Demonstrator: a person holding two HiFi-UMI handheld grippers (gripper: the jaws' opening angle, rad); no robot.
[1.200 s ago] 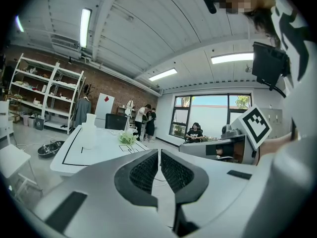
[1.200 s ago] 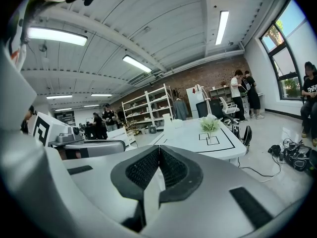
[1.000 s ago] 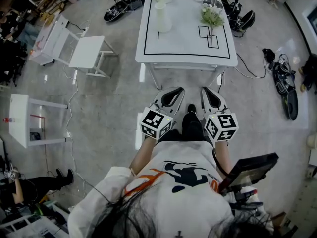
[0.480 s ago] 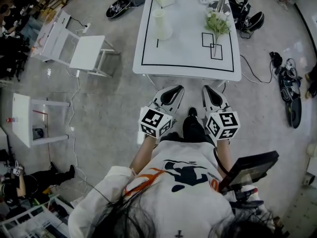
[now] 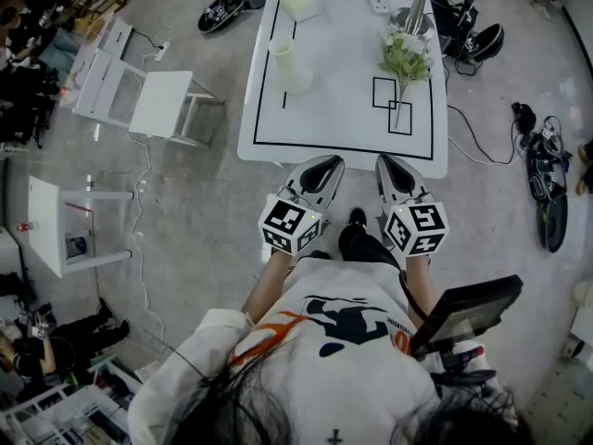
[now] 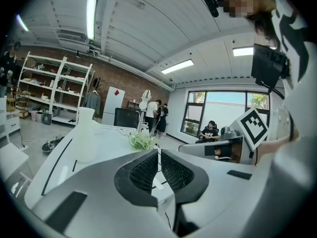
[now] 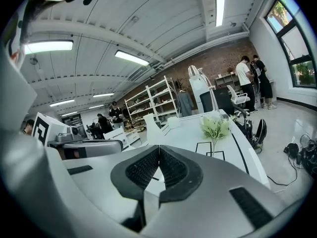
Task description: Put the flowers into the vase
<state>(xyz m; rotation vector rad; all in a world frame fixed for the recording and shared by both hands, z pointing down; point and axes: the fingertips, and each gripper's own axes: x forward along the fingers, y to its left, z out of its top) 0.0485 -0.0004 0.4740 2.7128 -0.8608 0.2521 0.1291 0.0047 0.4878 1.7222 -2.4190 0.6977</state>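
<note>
The person held both grippers side by side in front of the torso, forearms reaching forward from the waist and cubes uppermost. The left gripper (image 5: 324,161) and the right gripper (image 5: 385,161) pointed ahead and slightly downward at the white surface (image 5: 334,100). Their tips were close to its near edge, without touching it.

In the left gripper view the left gripper (image 6: 159,150) had its jaws clenched together with nothing between the ribbed pads. The right gripper (image 7: 158,147) was likewise pressed shut and empty.

The flowers (image 5: 405,56) were on the surface well ahead of the right jaws and slightly to their right. Their stem ran back toward the jaws across two small black squares (image 5: 391,102) drawn there. The vase (image 5: 290,65) stood upright, well beyond the left jaws and a little to their left. From the left gripper the vase (image 6: 85,134) showed left of the jaw tips and the flowers (image 6: 142,141) just above them.
</note>
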